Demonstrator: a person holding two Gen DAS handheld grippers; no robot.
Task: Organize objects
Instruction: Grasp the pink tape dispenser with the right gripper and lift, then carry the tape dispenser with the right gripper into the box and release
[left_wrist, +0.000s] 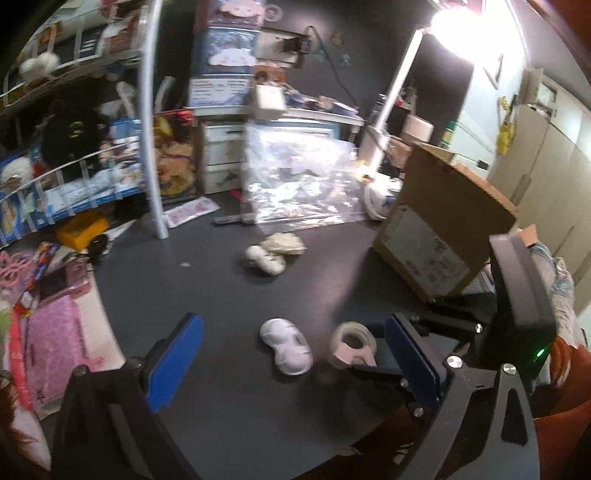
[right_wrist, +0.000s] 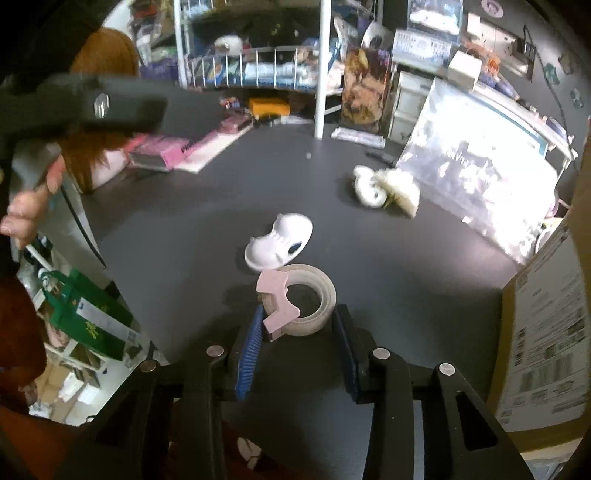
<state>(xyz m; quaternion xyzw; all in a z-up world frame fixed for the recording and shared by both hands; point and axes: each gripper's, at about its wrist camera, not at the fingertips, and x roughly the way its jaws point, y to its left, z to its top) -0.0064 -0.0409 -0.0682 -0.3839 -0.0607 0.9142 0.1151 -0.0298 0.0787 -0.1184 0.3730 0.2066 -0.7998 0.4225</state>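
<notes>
No readable text or labels

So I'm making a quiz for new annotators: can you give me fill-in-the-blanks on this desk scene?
1. The right gripper has its fingers either side of the ___ roll.
2. The roll's dispenser clip is coloured ___.
3. The left gripper has its jaws ___.
4. Just beyond the roll lies a ___ moulded plastic piece.

Missing words: tape; pink; open; white.

dark table (right_wrist: 192, 229) bearing tape roll (right_wrist: 308, 306), box (left_wrist: 439, 221).
</notes>
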